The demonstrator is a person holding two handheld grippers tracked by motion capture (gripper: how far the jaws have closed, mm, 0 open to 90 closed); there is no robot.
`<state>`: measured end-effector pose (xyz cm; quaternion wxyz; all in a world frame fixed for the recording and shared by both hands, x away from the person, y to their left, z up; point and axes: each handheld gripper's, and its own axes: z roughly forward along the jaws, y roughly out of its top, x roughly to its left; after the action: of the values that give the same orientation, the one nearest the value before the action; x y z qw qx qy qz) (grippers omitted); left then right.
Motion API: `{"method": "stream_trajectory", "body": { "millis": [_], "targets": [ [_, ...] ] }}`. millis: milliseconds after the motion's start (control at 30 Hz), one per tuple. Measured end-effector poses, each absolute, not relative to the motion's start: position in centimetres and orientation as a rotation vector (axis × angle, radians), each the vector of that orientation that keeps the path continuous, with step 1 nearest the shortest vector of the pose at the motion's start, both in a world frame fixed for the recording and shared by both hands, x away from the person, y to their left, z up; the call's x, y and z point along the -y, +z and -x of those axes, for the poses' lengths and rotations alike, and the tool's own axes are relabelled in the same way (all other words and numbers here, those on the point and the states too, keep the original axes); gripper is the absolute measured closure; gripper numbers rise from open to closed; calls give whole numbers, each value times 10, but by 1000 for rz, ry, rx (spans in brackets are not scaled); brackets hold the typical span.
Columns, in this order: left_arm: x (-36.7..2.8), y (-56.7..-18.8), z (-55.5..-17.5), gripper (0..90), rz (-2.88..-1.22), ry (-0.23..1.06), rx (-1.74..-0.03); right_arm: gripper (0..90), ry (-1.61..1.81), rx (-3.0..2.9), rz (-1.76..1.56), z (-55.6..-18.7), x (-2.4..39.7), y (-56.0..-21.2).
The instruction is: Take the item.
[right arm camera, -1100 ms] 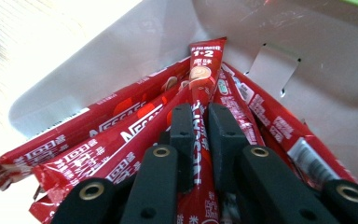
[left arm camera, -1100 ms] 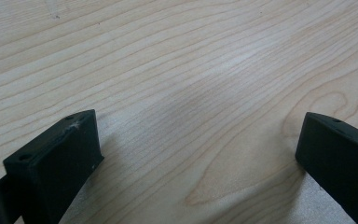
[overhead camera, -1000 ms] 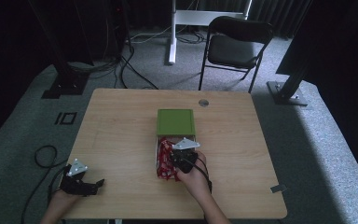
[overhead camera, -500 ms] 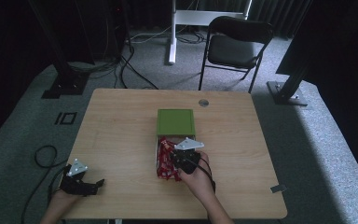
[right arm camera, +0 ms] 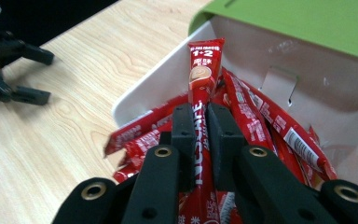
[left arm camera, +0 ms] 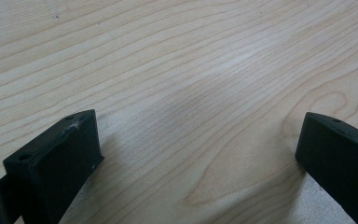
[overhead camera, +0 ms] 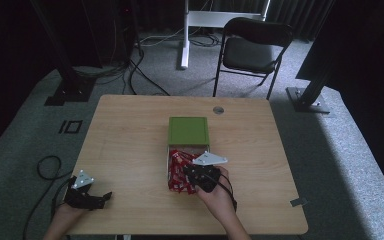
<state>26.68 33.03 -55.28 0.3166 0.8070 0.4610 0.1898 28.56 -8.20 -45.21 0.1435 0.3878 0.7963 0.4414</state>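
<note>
A white box (right arm camera: 154, 84) with a green lid (overhead camera: 188, 131) folded back lies at the table's middle, holding several red coffee stick sachets (overhead camera: 177, 172). My right gripper (right arm camera: 200, 114) is shut on one red sachet (right arm camera: 203, 79), which stands up between the pads above the pile. In the high view the right gripper (overhead camera: 200, 175) hovers over the near end of the box. My left gripper (overhead camera: 102, 197) rests at the table's near left corner. Its jaws stand wide apart over bare wood (left arm camera: 198, 140) with nothing between them.
A black folding chair (overhead camera: 255, 47) stands beyond the far edge of the table. A round cable hole (overhead camera: 218, 110) sits near that edge. A small grey tag (overhead camera: 298, 202) lies at the near right. Cables trail on the floor at the left (overhead camera: 47, 167).
My right gripper has risen a little over the box with the red sachet in its grip. The left gripper has stayed where it was.
</note>
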Motion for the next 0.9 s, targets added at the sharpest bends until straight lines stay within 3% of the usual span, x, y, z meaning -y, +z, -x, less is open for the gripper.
{"method": "stream_trajectory", "body": {
  "millis": [300, 900],
  "targets": [
    [-330, -553, -267, 7, -2125, 499, -1214, 820, 1340, -2233, -1114, -277, 89, -435],
    [-330, -553, -267, 7, -2127, 498, -1215, 820, 1386, -1999, -1195, -300, 109, -412]
  ]
}}
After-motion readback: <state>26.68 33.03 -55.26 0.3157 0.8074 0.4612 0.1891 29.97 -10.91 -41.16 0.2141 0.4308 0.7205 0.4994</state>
